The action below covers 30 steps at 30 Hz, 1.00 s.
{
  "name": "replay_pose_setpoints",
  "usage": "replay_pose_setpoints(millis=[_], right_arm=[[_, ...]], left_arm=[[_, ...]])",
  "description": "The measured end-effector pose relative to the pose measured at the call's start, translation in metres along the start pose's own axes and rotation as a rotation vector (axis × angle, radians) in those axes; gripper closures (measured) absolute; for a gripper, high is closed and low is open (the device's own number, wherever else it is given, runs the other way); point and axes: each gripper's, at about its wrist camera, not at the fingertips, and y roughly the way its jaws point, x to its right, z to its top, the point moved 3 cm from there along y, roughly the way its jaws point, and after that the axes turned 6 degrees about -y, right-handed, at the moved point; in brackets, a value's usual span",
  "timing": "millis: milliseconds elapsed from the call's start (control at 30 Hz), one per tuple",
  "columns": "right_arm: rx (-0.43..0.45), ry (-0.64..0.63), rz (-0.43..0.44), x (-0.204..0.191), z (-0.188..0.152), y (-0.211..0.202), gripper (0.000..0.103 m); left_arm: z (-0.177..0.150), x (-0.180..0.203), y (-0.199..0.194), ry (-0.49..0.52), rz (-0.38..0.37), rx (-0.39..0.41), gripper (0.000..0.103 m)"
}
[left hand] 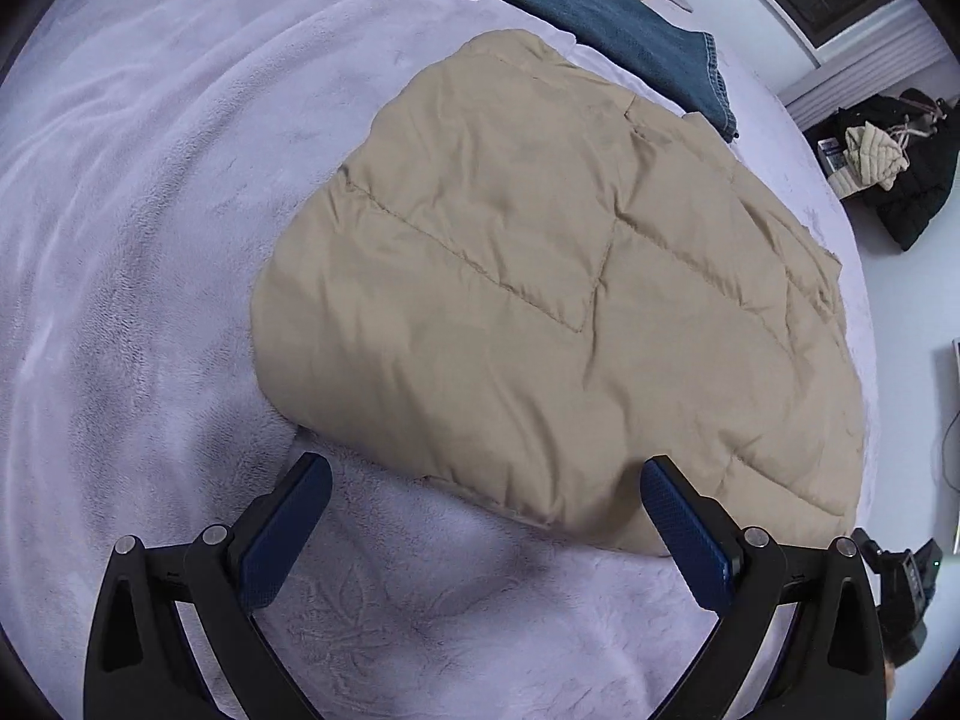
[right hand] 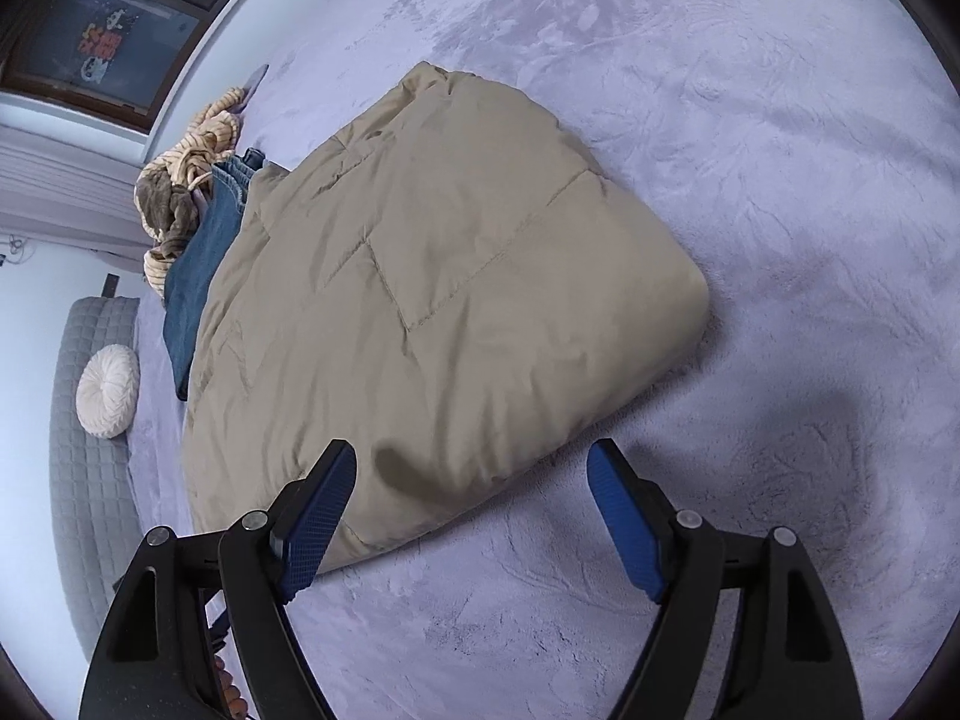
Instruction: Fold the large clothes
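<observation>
A tan quilted puffer garment [left hand: 540,288] lies folded into a thick block on a lavender plush blanket [left hand: 150,240]. My left gripper [left hand: 486,474] hangs over its near edge, jaws wide open, nothing between the blue pads. In the right wrist view the same tan garment [right hand: 432,300] fills the middle. My right gripper [right hand: 471,462] is open over the garment's near corner; the left pad overlaps the fabric edge, the right pad is over bare blanket [right hand: 750,150]. Neither grips cloth.
Folded blue jeans [left hand: 606,18] lie just beyond the tan garment, with a brown and cream knit item [right hand: 180,192] behind them. Dark clothes [left hand: 900,174] sit on the floor at the right. A grey quilted headboard [right hand: 84,468] with a round white cushion [right hand: 108,390] stands at the left.
</observation>
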Motion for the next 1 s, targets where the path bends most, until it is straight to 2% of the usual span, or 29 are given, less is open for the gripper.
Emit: replay_pose_setpoints(millis=[100, 233, 400, 500, 600, 667, 800, 1000], right_arm=[[-0.006, 0.055, 0.066, 0.002, 0.002, 0.009, 0.020], [-0.030, 0.134, 0.144, 0.003, 0.003, 0.027, 0.020], [-0.043, 0.191, 0.187, 0.003, 0.003, 0.042, 0.019], [-0.031, 0.225, 0.226, 0.004, 0.005, 0.046, 0.000], [-0.022, 0.269, 0.281, 0.002, 0.010, 0.048, 0.000], [-0.020, 0.283, 0.303, -0.001, 0.014, 0.051, 0.000], [-0.037, 0.269, 0.299, -0.006, 0.017, 0.056, 0.000], [-0.052, 0.265, 0.302, -0.006, 0.021, 0.065, 0.000]], left_arm=[[0.001, 0.003, 0.002, -0.022, -0.054, -0.001, 0.000], [0.002, 0.007, 0.010, -0.037, -0.067, -0.013, 0.000], [0.006, 0.006, 0.015, -0.051, -0.084, -0.018, 0.000], [0.006, 0.000, 0.015, -0.061, -0.096, -0.019, 0.000], [0.006, -0.006, 0.017, -0.074, -0.120, -0.026, 0.000], [0.006, -0.009, 0.021, -0.094, -0.168, -0.050, 0.000], [0.010, -0.020, 0.039, -0.196, -0.284, -0.116, 0.000], [0.043, -0.007, 0.036, -0.240, -0.357, -0.018, 0.000]])
